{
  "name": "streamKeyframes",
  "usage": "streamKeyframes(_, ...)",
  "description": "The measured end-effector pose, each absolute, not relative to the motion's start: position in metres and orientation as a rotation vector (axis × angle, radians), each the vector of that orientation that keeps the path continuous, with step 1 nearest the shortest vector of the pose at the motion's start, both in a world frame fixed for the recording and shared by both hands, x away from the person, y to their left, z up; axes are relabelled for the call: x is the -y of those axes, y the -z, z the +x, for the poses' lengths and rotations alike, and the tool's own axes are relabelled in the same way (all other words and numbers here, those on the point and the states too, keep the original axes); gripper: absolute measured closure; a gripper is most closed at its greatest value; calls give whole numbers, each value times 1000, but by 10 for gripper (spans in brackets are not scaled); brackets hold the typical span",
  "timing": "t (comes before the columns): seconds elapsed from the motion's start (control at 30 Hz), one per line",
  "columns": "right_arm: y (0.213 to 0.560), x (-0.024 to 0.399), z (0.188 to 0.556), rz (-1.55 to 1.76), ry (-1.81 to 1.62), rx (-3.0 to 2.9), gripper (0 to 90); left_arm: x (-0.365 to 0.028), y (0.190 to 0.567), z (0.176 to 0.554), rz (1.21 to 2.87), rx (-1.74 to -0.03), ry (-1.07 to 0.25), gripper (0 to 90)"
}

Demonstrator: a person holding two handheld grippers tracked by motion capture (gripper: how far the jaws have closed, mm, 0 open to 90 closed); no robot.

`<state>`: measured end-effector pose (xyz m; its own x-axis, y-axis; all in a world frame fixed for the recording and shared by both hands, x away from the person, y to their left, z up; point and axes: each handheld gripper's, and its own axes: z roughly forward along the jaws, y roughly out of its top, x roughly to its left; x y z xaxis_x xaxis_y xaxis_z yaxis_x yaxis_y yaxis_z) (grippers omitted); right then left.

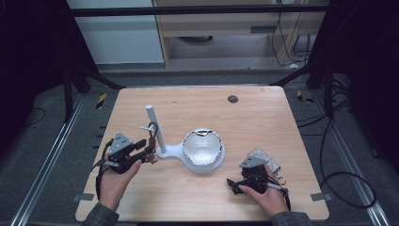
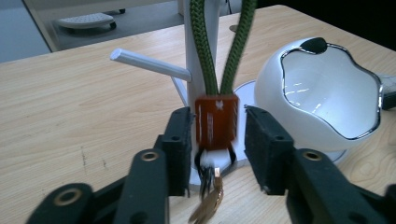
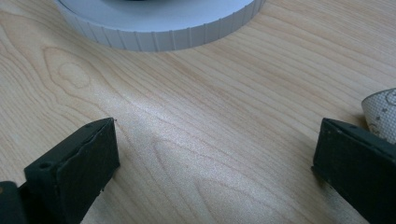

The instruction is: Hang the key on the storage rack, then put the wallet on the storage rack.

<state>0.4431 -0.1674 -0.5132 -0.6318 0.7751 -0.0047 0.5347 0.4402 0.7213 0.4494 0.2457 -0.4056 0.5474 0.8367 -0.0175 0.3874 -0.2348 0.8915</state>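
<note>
A key fob with an orange-brown tag (image 2: 217,122) hangs by its green cord loop (image 2: 201,46) from the white post (image 2: 213,28) of a stand; keys (image 2: 208,205) dangle under the tag. My left gripper (image 2: 217,135) has the tag between its jaws. The left pad sits against the tag, and a thin gap shows at the right pad, so it is open. From above, the left gripper (image 1: 149,151) is just left of the post (image 1: 154,127). My right gripper (image 1: 233,184) rests low at the front right, open wide over bare wood (image 3: 215,154).
A white bowl (image 1: 202,147) with a chrome rim shares the post's base, and a short peg (image 2: 149,64) sticks out of the post. A patterned pouch (image 1: 264,157) with a metal ring lies by the right hand. A dark round hole (image 1: 233,99) marks the table's far side.
</note>
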Motion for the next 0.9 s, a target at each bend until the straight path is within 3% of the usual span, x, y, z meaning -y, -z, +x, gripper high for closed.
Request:
streamKeyframes(0.17, 513, 167, 443, 1126, -1003, -2359, 2, -246, 418, 447, 1846, -1022, -612, 393)
streamKeyframes(0.4, 513, 167, 443, 1119, -1000, -2361, 7, -256, 449, 452, 1886, -1073, -672, 184)
streamKeyframes(0.5, 508, 169, 442, 1108, -1009, -2371, 60, -262, 460, 458, 1947, -1099, -617, 94)
streamKeyframes(0.9, 459, 221, 438, 1162, -831, -2375, 81, -276, 493, 468, 2056, -1230, -585, 60)
